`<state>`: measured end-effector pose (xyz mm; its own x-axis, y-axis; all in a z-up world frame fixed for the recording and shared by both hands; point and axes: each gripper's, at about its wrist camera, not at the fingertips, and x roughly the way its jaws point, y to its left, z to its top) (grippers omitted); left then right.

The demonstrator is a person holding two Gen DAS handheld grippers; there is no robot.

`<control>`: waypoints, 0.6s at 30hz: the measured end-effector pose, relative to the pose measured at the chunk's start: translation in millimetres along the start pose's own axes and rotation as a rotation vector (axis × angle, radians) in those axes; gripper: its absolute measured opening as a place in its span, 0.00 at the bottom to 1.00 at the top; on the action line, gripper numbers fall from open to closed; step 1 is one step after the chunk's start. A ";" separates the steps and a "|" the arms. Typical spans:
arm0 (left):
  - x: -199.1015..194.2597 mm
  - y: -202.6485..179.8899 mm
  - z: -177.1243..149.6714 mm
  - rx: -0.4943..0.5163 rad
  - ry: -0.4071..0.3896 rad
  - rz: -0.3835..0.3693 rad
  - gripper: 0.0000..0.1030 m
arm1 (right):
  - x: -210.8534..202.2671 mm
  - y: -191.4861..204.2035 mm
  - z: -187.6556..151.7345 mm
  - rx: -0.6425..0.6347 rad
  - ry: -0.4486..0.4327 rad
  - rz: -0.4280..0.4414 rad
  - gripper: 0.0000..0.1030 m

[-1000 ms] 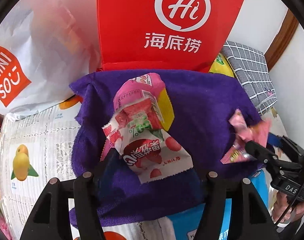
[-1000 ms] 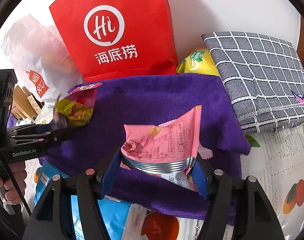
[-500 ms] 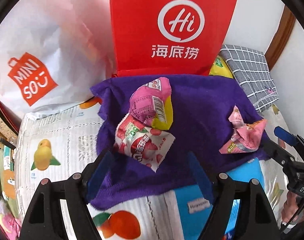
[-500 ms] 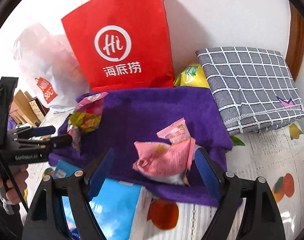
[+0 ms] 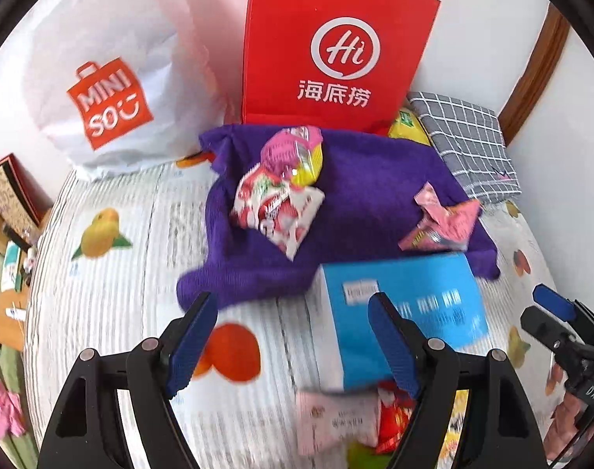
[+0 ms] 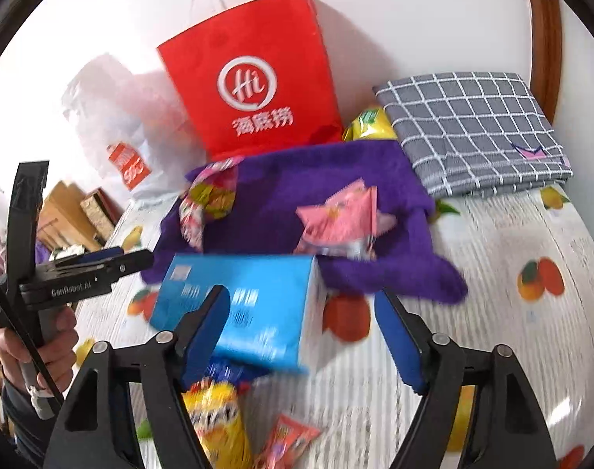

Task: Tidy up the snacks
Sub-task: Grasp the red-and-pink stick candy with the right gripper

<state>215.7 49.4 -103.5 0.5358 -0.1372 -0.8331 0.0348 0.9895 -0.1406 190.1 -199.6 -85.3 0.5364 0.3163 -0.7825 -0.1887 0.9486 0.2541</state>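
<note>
While both the left gripper (image 5: 293,336) and right gripper (image 6: 302,332) stand released and empty, the pink snack packet (image 6: 338,221) on the purple towel (image 6: 297,179) looks light, crinkly; grasp its crimped edge.

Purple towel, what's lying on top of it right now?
On the purple towel: a red-white packet with a pink-yellow packet against it, and a pink packet apart. Anything beneath the towel is hidden.

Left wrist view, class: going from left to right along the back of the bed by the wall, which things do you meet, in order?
White Miniso bag → red paper bag → yellow snack packet → grey checked cloth.
</note>
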 end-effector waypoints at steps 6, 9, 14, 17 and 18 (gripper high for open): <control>-17.9 2.6 -26.5 -0.015 -0.005 -0.022 0.76 | -14.7 5.8 -41.7 -0.019 0.052 -0.038 0.58; -26.3 2.6 -39.0 -0.018 -0.008 -0.033 0.76 | -13.2 5.3 -63.7 -0.014 0.101 -0.043 0.51; -34.8 2.9 -56.4 -0.003 -0.005 -0.024 0.76 | -5.6 9.3 -86.5 -0.009 0.150 -0.026 0.50; -39.9 7.2 -66.3 0.002 -0.003 -0.008 0.76 | 3.0 14.3 -95.8 -0.014 0.174 -0.032 0.48; -41.1 9.3 -69.0 0.002 -0.002 -0.002 0.76 | 7.3 15.5 -98.5 -0.015 0.187 -0.033 0.45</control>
<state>135.8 61.0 -107.5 0.5372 -0.1389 -0.8319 0.0377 0.9893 -0.1408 110.0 -183.7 -143.1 0.3808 0.2758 -0.8826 -0.1862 0.9578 0.2189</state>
